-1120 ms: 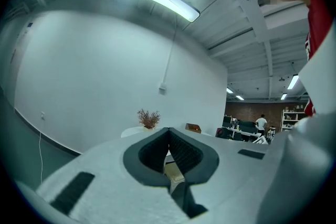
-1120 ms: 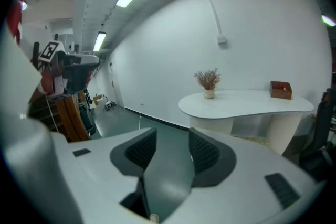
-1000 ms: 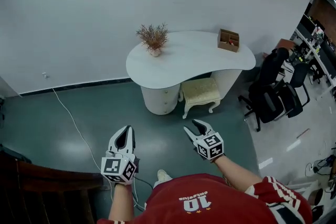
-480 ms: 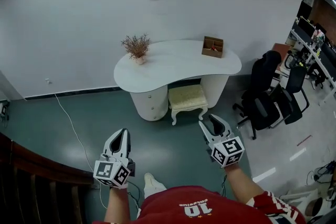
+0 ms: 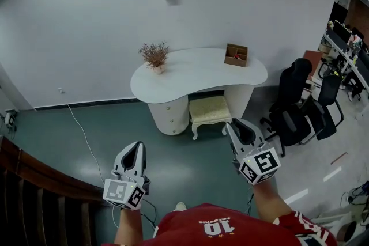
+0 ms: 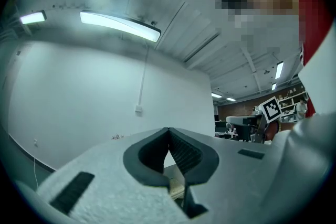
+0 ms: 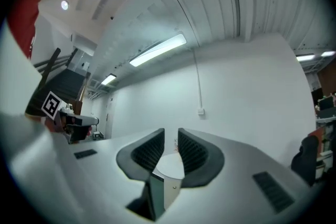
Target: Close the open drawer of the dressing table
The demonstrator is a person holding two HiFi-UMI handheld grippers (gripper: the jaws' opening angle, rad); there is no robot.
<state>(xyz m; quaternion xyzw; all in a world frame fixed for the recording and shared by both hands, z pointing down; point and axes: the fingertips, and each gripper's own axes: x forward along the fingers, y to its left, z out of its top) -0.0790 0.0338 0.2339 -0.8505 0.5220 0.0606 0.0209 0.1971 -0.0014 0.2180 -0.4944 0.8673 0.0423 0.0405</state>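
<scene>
The white kidney-shaped dressing table (image 5: 199, 75) stands against the far wall, with its drawer pedestal (image 5: 170, 115) under the left end. From here I cannot tell which drawer stands out. Both grippers hang in the air well short of the table. My left gripper (image 5: 138, 146) is shut and empty, its tips meeting (image 6: 168, 134). My right gripper (image 5: 237, 124) has just been closing. A narrow gap is left between its jaws (image 7: 170, 139), and nothing is held; only the distant table top shows through the gap.
A cream stool (image 5: 209, 110) is tucked under the table. On the top stand a dried plant (image 5: 154, 56) and a wooden box (image 5: 236, 55). Black office chairs (image 5: 300, 106) crowd the right. A white cable (image 5: 81, 129) runs over the green floor, and a dark wooden rail (image 5: 34, 199) is at left.
The right gripper has moved rightward in the head view and its jaws have narrowed from wide apart to a small gap. The left gripper stayed shut and shifted slightly lower left.
</scene>
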